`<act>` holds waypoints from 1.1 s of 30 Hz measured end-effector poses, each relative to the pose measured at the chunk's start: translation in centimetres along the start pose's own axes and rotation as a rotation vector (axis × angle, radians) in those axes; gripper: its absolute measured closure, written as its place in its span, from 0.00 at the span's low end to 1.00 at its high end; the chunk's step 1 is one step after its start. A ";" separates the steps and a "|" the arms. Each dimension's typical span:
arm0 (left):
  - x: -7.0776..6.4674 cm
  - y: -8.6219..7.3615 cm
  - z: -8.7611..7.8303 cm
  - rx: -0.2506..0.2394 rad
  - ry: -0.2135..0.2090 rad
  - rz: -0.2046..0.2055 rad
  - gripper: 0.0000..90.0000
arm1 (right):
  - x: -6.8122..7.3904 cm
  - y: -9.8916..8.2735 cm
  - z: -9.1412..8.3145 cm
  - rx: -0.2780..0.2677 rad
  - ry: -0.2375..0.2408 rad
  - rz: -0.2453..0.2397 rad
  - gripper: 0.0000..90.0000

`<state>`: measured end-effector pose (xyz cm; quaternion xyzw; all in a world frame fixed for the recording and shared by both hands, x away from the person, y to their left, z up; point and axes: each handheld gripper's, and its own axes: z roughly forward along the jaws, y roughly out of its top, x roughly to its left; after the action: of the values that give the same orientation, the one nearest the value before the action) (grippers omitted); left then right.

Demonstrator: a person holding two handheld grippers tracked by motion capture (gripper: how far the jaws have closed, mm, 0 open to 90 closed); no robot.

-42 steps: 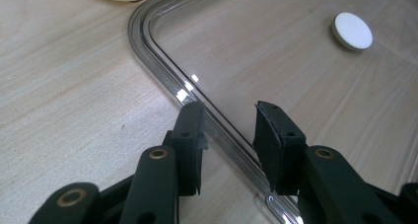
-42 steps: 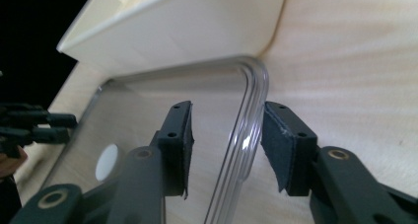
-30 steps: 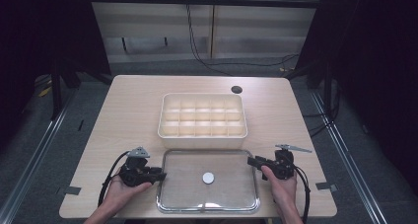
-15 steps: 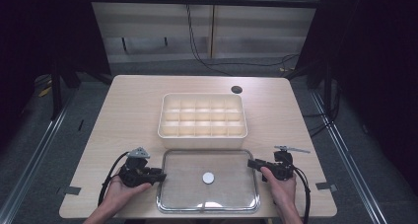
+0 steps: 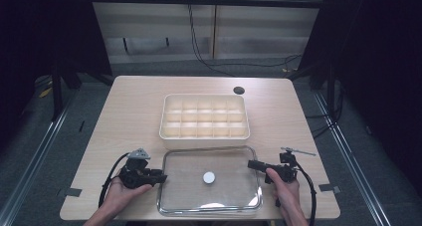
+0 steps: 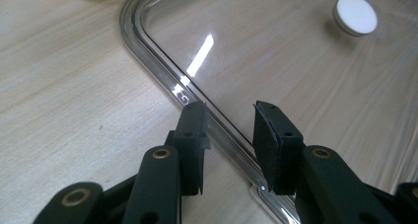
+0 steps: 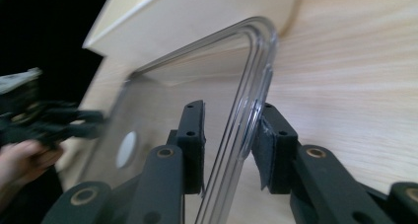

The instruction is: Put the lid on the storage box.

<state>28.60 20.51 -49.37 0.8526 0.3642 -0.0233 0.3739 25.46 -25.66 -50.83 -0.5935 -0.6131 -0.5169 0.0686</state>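
A clear rectangular lid (image 5: 226, 159) with a white knob (image 5: 209, 177) lies flat on the table's near side. Just behind it stands a cream box (image 5: 204, 136) divided into several compartments. My left gripper (image 5: 163, 176) is at the lid's left edge. In the left gripper view it (image 6: 229, 110) is open, with the lid's rim (image 6: 148, 41) running between the jaws and the knob (image 6: 355, 14) beyond. My right gripper (image 5: 250, 163) is at the lid's right edge. In the right gripper view it (image 7: 229, 108) is open astride the rim (image 7: 259, 51), whose outer side is close to one pad.
The wooden table (image 5: 129, 111) has a dark round hole (image 5: 239, 90) at the back right. Cables trail from both grippers toward the near edge. Dark floor and metal rails surround the table. In the right gripper view, the box (image 7: 197, 17) is beyond the lid.
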 end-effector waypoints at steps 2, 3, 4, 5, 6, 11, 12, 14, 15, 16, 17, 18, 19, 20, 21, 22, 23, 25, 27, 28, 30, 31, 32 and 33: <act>0.1 0.0 0.0 0.001 -0.009 -0.004 0.72 | 0.3 0.0 0.2 0.008 0.040 -0.016 0.75; 0.1 0.0 0.0 -0.002 -0.010 -0.005 0.72 | 0.4 0.0 0.2 0.006 0.033 -0.022 0.76; 0.1 0.0 0.0 -0.003 -0.014 -0.005 0.71 | 0.4 0.1 0.1 -0.003 0.039 -0.025 0.77; 0.1 0.0 0.0 -0.003 -0.014 -0.005 0.70 | 0.4 0.1 0.1 -0.003 0.039 -0.025 0.77; 0.1 0.0 0.0 -0.003 -0.019 -0.005 0.70 | 0.4 0.2 0.0 -0.008 0.049 -0.027 0.78; 0.2 0.0 0.0 -0.015 -0.025 -0.010 0.55 | 0.8 0.4 -0.3 -0.034 0.076 -0.051 0.81; 0.2 0.0 0.0 -0.015 -0.025 -0.010 0.53 | 0.8 0.4 -0.3 -0.034 0.076 -0.051 0.81; 0.3 -0.1 0.0 -0.022 -0.035 -0.017 0.50 | 1.0 0.4 -0.5 -0.052 0.090 -0.062 0.82; 0.3 -0.1 0.0 -0.022 -0.035 -0.017 0.47 | 1.1 0.4 -0.6 -0.055 0.094 -0.065 0.82; 0.3 0.0 0.0 -0.025 -0.033 -0.022 0.44 | 1.1 0.4 -0.7 -0.056 0.097 -0.068 0.82; 0.3 0.0 0.0 -0.030 -0.036 -0.026 0.44 | 1.2 0.4 -0.7 -0.060 0.100 -0.069 0.82; 0.3 0.0 0.0 -0.030 -0.036 -0.026 0.43 | 1.2 0.4 -0.7 -0.060 0.100 -0.069 0.82; 0.4 0.0 0.0 -0.031 -0.049 -0.033 0.42 | 1.2 0.4 -0.8 -0.065 0.100 -0.077 0.83; 0.4 0.0 0.0 -0.031 -0.049 -0.033 0.40 | 1.2 0.4 -0.8 -0.065 0.100 -0.077 0.83; 0.4 0.0 0.1 -0.033 -0.056 -0.044 0.39 | 1.3 0.4 -0.9 -0.060 0.104 -0.082 0.83; 0.4 0.0 0.1 -0.035 -0.059 -0.046 0.39 | 1.3 0.4 -0.9 -0.060 0.104 -0.082 0.83; 0.4 0.0 0.1 -0.036 -0.060 -0.047 0.40 | 1.5 0.5 -1.0 -0.055 0.097 -0.097 0.83; 0.3 0.1 0.2 -0.035 -0.065 -0.045 0.41 | 1.6 0.4 -1.0 -0.054 0.090 -0.098 0.83; 0.3 0.1 0.2 -0.031 -0.072 -0.045 0.44 | 1.7 0.3 -1.0 -0.047 0.086 -0.097 0.82; 0.3 0.1 0.2 -0.031 -0.072 -0.045 0.45 | 1.7 0.3 -1.0 -0.047 0.086 -0.097 0.82; 0.4 0.0 0.1 -0.034 -0.071 -0.050 0.46 | 1.7 0.4 -0.9 -0.047 0.088 -0.098 0.82; 0.4 0.1 0.1 -0.032 -0.071 -0.050 0.46 | 1.7 0.4 -0.9 -0.046 0.086 -0.099 0.82; 0.4 0.1 0.1 -0.031 -0.074 -0.050 0.47 | 1.7 0.4 -0.9 -0.045 0.084 -0.099 0.82; 0.4 0.1 0.0 -0.035 -0.068 -0.050 0.48 | 1.7 0.4 -0.9 -0.040 0.075 -0.104 0.81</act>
<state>28.91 20.69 -49.43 0.8353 0.3729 -0.0554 0.4002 24.79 -25.26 -49.02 -0.5422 -0.6298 -0.5538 0.0528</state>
